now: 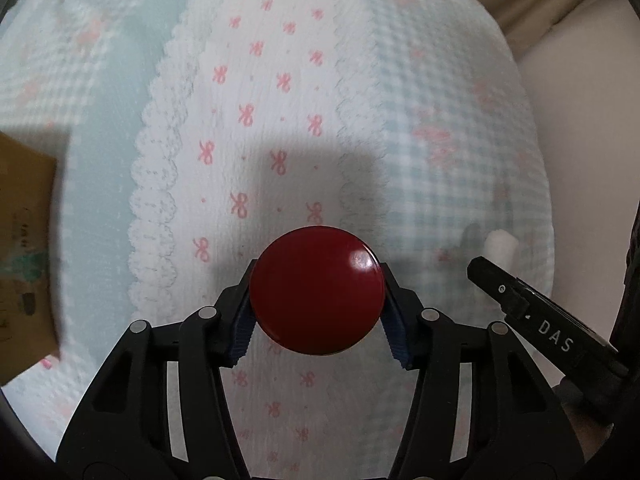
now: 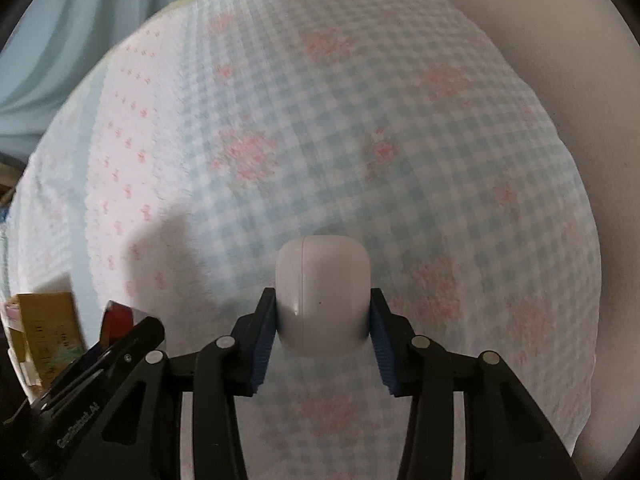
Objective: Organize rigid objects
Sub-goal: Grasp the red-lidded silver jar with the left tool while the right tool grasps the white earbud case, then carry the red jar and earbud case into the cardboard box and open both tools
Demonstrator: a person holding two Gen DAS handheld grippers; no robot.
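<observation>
Fingers of the left gripper (image 1: pixel 318 292) clamp a red disc (image 1: pixel 317 290), the right gripper (image 2: pixel 323 312) a white case (image 2: pixel 322 298), above bedspread (image 2: pixel 340 140).

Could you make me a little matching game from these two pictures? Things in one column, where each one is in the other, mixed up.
Things:
1. red round disc
2. pale rounded case
3. brown cardboard box
4. patterned bedspread

Places:
A. at the left edge of the left camera's view
B. clamped in the right tongs
C. spread underneath everything
D. clamped in the left tongs

Pairs: 1-D, 2-B, 3-A, 4-C
</observation>
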